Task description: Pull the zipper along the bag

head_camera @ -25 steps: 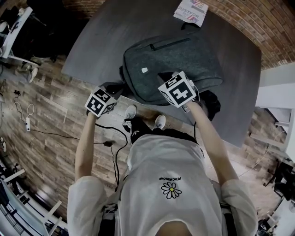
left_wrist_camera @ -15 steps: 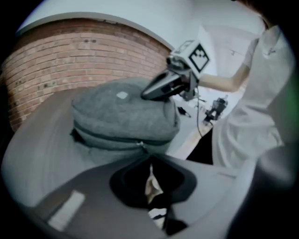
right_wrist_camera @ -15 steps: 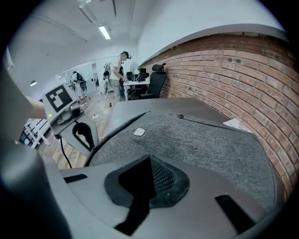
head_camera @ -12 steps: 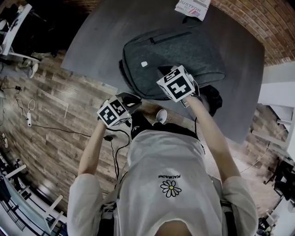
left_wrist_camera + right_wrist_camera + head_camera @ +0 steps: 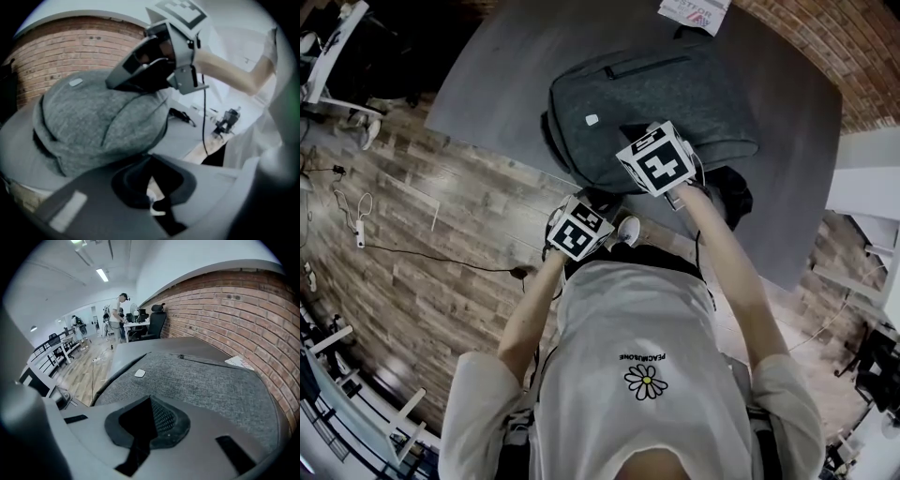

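A grey backpack (image 5: pixel 656 94) lies flat on the dark table (image 5: pixel 506 56); it also fills the left gripper view (image 5: pixel 93 122) and the right gripper view (image 5: pixel 206 380). A dark zipper seam (image 5: pixel 41 117) runs round its edge. My right gripper (image 5: pixel 630 136) rests on the bag's near part, shut, and creases in the fabric run up to its tips (image 5: pixel 112 83). My left gripper (image 5: pixel 598 202) sits at the bag's near edge, just below the right one. Its jaws (image 5: pixel 150 161) have just closed. I cannot tell whether the zipper pull is between them.
A printed leaflet (image 5: pixel 694 11) lies at the table's far edge. A black strap or pouch (image 5: pixel 731 197) hangs by my right forearm. Cables trail over the wood floor (image 5: pixel 441 272) on the left. A person (image 5: pixel 119 310) and an office chair (image 5: pixel 157 322) stand far off.
My left gripper has travelled right along the bag's near edge, from its left corner to just under the right gripper. The right gripper has stayed put on the bag.
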The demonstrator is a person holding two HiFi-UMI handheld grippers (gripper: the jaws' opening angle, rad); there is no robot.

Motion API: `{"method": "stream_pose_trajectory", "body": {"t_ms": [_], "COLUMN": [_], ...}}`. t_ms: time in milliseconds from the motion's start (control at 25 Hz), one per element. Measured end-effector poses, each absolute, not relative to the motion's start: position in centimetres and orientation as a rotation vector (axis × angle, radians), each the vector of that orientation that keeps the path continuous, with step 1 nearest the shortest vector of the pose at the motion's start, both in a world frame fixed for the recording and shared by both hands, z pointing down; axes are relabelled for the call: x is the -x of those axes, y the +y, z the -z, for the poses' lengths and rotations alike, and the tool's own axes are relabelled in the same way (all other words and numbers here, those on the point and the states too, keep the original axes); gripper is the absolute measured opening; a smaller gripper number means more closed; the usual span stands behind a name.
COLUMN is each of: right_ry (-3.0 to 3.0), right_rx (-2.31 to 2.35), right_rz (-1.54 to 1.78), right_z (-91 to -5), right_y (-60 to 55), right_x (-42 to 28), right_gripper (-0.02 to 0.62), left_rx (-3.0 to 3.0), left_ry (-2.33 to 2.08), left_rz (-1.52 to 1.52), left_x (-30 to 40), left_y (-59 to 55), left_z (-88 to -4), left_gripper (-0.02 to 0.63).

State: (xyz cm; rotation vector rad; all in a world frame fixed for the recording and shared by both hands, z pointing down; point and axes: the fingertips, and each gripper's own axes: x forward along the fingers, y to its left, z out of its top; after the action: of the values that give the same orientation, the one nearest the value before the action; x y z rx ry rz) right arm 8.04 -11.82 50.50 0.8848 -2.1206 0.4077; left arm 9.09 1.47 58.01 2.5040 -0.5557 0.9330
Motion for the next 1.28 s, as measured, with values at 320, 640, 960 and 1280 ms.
{"method": "stream_pose_trajectory", "body": {"t_ms": [320,640,960,1280], "right_ry": [-2.163,-2.161,-2.170,-2.167], "right_rx": [-0.884,-0.894,-0.894,-0.933], "right_rz": [-0.407,-0.388,-0.390,-0.336], "right_z": [-49.5,-49.7,-49.6,-49.6], "right_y": [-11.5,-11.6,-11.6,-11.8], "right_x": [-7.9,-7.9,-7.9,-7.9], "right_gripper": [0.002,0.002,0.002,0.002], "left_rx": [-2.383,-2.578,-2.415,-2.312], "left_ry": [-0.833,-0.733,-0.820,-1.153], "left_rz": [-0.900,-0.868,-0.765,-0.709], "left_x": [-3.4,-5.3,-6.8,-6.5], "left_y": [0.1,0.8,1.4,-1.1], "left_z": [-58.5,-56.2,-57.2,-58.0], "left_gripper": [-0.003,0.097,0.118,0.052]}}
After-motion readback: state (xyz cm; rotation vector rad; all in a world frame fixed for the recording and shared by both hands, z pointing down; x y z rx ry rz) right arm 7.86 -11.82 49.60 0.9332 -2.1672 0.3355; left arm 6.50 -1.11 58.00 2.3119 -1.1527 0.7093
